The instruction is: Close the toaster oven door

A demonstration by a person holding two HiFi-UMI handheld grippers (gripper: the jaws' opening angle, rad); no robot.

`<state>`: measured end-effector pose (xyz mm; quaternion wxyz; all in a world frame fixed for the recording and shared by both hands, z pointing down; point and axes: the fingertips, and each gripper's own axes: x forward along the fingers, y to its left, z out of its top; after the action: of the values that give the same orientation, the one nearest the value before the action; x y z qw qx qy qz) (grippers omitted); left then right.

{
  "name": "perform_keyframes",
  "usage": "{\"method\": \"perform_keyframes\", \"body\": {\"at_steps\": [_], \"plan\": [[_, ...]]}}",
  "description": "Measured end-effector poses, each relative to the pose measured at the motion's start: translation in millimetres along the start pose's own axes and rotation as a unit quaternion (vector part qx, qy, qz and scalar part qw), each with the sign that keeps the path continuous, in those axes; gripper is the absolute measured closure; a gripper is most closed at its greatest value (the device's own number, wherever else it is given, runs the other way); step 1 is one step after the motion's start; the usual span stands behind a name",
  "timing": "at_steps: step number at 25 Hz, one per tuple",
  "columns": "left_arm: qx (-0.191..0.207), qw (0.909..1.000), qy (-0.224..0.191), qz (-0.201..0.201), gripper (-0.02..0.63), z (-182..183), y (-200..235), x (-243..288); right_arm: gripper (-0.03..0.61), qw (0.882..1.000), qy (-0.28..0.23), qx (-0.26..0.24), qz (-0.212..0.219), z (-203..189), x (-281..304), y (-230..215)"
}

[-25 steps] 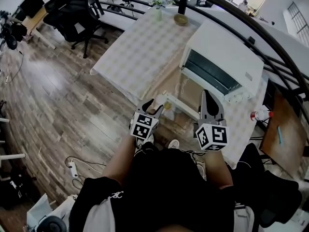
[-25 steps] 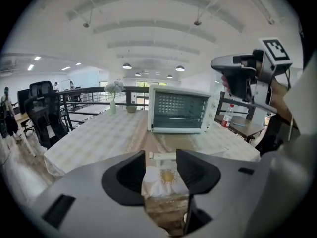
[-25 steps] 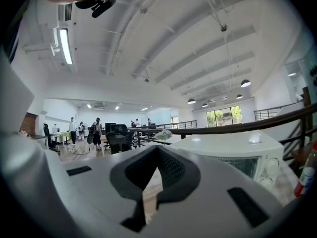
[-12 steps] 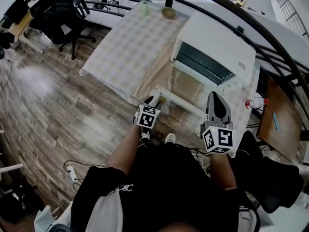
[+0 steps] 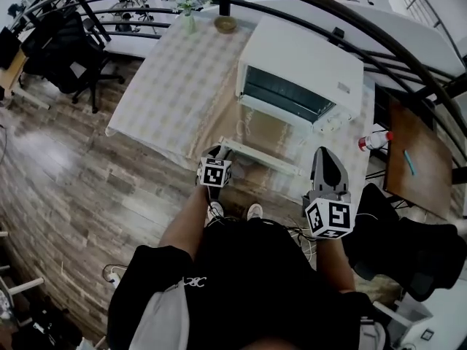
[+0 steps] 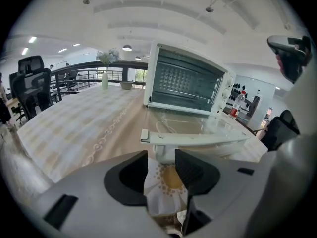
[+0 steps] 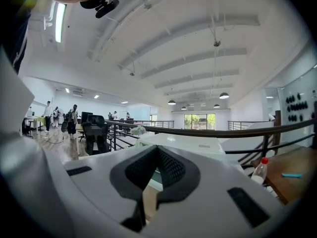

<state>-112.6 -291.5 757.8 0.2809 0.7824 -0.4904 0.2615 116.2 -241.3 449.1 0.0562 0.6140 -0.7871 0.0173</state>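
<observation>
A person stands at a table [image 5: 164, 93], seen from above, with a gripper in each hand. The left gripper [image 6: 161, 157] is low at the table's near edge, its jaws apart and empty. They have just been narrowing a little, and only the flowered hem of the tablecloth [image 6: 166, 185] shows in the gap. The right gripper [image 7: 157, 155] is held about level to the right, its jaw tips together on nothing.

Just past the left jaws, the toaster oven door [image 6: 198, 125] lies folded down flat and fully open. Its white handle [image 6: 198, 139] runs along the front edge, and the jaws sit just under the handle's left end. Behind it the toaster oven [image 6: 185, 81] shows its open cavity. A vase of flowers [image 5: 188, 9] and a small bowl [image 5: 225, 24] stand at the table's far end.

The step in hand appears to be the approach to the handle. The next move probably calls for catching the handle from below and swinging the door up until it shuts
</observation>
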Motion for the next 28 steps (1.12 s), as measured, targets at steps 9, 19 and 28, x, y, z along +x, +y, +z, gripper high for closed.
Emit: {"method": "perform_keyframes", "body": {"at_steps": [9,19,28], "plan": [[0.025,0.9996,0.013,-0.001,0.47,6,-5,18,0.584,0.999,0.005,0.013,-0.048,1,-16,-27],[-0.003,0.9996,-0.026,0.001,0.525,30,-5,1,0.584,0.998,0.001,0.035,-0.049,-3,-11,-30],[-0.013,0.9971,-0.073,-0.017,0.526,87,-17,-31,0.584,0.998,-0.018,0.048,-0.029,0,-4,-22]]}}
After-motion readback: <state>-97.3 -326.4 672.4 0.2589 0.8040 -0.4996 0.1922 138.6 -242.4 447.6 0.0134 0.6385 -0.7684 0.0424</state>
